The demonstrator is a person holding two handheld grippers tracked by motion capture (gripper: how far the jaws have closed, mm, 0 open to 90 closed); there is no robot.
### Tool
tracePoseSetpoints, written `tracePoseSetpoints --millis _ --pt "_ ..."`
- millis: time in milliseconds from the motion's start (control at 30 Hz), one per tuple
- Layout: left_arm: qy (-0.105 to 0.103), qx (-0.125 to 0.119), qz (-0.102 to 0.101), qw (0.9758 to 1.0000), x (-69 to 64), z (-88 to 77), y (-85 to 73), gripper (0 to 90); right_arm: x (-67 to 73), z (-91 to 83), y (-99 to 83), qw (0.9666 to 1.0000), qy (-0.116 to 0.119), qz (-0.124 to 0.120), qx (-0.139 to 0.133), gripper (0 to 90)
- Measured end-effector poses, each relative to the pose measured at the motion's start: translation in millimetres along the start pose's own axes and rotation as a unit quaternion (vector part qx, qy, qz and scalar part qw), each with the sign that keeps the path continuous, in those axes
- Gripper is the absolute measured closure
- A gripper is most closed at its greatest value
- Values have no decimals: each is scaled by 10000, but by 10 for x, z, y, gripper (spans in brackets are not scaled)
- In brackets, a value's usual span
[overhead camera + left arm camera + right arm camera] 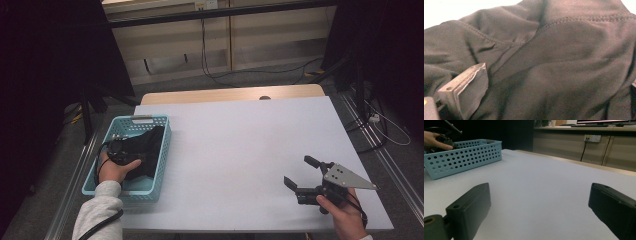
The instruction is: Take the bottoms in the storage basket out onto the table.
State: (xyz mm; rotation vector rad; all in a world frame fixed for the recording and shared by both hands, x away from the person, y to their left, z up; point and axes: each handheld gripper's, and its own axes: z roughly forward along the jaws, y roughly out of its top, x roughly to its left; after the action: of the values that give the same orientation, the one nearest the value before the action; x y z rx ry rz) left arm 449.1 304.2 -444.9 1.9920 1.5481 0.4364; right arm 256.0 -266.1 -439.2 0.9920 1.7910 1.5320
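Black stretchy fabric, a dark garment [564, 62] with stitched seams, is lying bundled inside the light blue perforated basket [100, 187] at the left edge of the white table [240, 150]. The left gripper [131, 150] is reaching down into that basket, with the person's left hand [112, 170] gripping its body just above the cloth. In the left gripper view, one grey pad [471, 87] is standing at the lower left, its tip sitting against the folds, while the other jaw is barely peeking in at the right edge; the jaws are standing wide apart and are not pinching the fabric, which is spreading across the whole gap between them.

The right gripper [300, 172] is hovering over the near right part of the table, well apart from the basket, held by the person's right hand [345, 215], with its grey three-cornered plate [347, 176] on top. Its jaws are spread wide with nothing between them, and in the right gripper view they are pointing across the bare tabletop, with the basket showing at the far left.
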Motion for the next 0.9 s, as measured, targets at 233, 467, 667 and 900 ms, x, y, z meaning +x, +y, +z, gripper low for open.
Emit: tracePoseSetpoints --millis 233,467,667,900 --pt "-27 202 278 9994 -168 54 34 19 -5 -7 -3 10000 -29 3 6 34" --pt "80 368 480 9981 -257 71 67 65 -6 -12 -3 10000 -26 -12 6 34" --pt "44 346 503 9981 -237 74 64 75 -6 -10 -5 10000 -36 -7 14 34" --pt "64 379 507 9980 -241 79 76 81 -12 -14 -6 10000 -55 -10 19 34"
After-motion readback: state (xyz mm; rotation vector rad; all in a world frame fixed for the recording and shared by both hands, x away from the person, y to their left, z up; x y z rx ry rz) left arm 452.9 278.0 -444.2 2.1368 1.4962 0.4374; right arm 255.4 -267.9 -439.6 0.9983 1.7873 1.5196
